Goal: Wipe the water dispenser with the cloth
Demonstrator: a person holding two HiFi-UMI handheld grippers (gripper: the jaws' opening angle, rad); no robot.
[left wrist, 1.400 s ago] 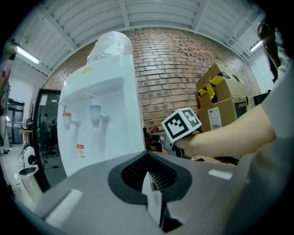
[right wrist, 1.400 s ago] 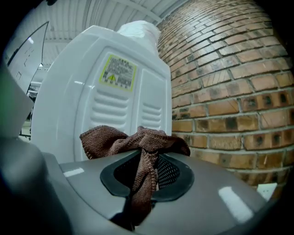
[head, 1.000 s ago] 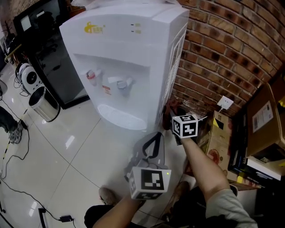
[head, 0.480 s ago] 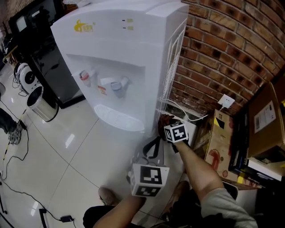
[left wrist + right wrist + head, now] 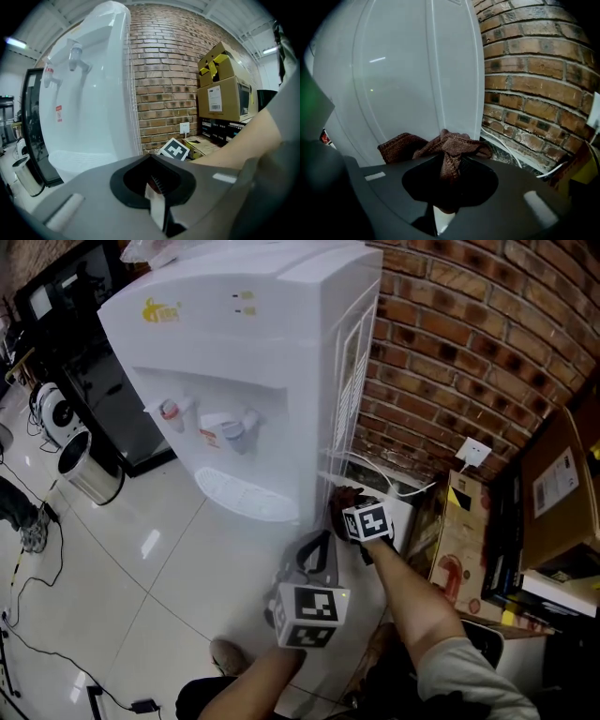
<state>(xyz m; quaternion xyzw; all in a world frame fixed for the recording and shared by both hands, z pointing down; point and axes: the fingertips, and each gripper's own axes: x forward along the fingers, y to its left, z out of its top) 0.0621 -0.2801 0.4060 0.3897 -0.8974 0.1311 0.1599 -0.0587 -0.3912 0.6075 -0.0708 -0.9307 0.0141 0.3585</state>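
Two handheld grippers are shown beside a white water dispenser [image 5: 253,362]. A brown cloth [image 5: 450,147] is clamped in the right gripper [image 5: 450,174] and held low against the dispenser's side panel, near a brick wall [image 5: 450,352]. The left gripper [image 5: 322,545] is kept closed and empty, just beside the right.

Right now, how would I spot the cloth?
Find the tall white water dispenser by the brick wall. Low at its side, the right gripper pinches the cloth. It's the only brown, knitted, crumpled thing there.
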